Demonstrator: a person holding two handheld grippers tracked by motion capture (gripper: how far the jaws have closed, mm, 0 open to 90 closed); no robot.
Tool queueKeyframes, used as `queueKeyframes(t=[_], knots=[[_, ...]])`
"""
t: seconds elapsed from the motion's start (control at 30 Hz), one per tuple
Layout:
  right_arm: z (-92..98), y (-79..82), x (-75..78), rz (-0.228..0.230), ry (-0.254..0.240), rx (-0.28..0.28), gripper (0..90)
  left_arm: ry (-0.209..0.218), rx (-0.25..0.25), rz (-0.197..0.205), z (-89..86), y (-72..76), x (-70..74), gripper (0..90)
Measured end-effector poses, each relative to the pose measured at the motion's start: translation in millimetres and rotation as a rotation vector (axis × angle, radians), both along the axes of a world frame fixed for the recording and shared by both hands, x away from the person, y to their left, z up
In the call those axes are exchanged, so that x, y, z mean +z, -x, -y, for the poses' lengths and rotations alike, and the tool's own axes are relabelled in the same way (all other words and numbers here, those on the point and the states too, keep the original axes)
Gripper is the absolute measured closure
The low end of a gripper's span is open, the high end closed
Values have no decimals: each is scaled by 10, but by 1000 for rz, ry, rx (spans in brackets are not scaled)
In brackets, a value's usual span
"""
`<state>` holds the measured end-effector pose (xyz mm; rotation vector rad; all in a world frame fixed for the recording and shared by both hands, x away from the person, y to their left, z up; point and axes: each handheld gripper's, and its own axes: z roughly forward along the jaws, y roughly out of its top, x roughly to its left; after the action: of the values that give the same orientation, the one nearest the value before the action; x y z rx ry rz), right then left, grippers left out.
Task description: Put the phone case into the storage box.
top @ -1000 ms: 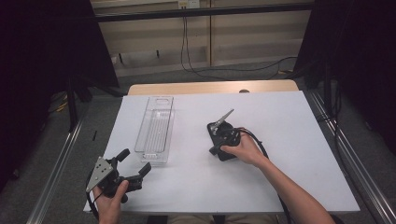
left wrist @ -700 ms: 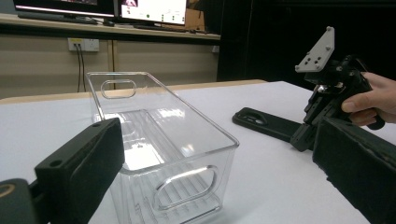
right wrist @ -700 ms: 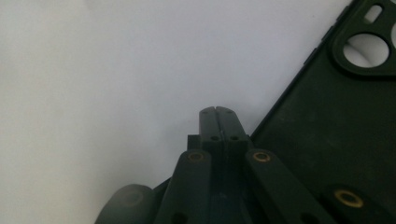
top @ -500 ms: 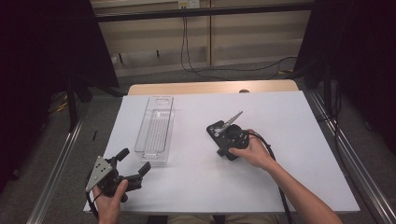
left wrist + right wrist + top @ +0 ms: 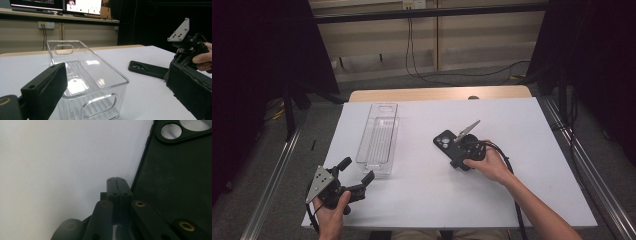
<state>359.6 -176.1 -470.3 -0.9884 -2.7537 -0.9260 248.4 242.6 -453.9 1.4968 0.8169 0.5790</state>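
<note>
In the high view we see the right hand-held gripper (image 5: 460,144) just right of the frame's centre, gripped by the person's right hand (image 5: 487,165), whose forearm runs in from the lower right. Its jaws are pressed fully together with nothing between them; in the right gripper view the two black jaws meet flush near the middle of the frame, tips low over the white tabletop (image 5: 50,165). The black phone case (image 5: 446,141) lies flat on the tabletop with its camera cutout toward the upper left of the high view, and the closed jaws sit right against its long edge; in the right gripper view the phone case (image 5: 175,175) takes up the right side of the frame, its edge just beside the jaw tips, though we cannot tell whether they actually touch. The left hand-held gripper (image 5: 357,175) sits at the lower left of the high view, held in the left hand (image 5: 332,210), its jaws spread wide and holding nothing. In the left gripper view those jaws frame the near end of the clear plastic bin (image 5: 100,82), which stands empty on the tabletop, left of centre in the high view and well apart from the phone case.
</note>
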Motion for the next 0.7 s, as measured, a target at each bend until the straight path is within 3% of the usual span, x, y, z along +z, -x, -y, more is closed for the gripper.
queueKeyframes(t=[0.23, 0.3, 0.47, 0.63, 0.7], knots=[[36, 23, 5, 5, 7, -9, 900, -6, -13, 1, -7, 3, -1, 36], [50, 26, -2, 10, -1, -7, 900, 8, -8, 0, -6, 14, 1, 36], [52, 31, -9, 48, -1, 9, 900, 5, -10, 0, -7, 14, -2, 35], [43, 60, 27, 57, -25, 18, 812, -3, -16, 0, -9, 11, -5, 34], [42, 76, 68, 74, -33, 17, 729, 2, -19, 1, -9, 13, -5, 34]])
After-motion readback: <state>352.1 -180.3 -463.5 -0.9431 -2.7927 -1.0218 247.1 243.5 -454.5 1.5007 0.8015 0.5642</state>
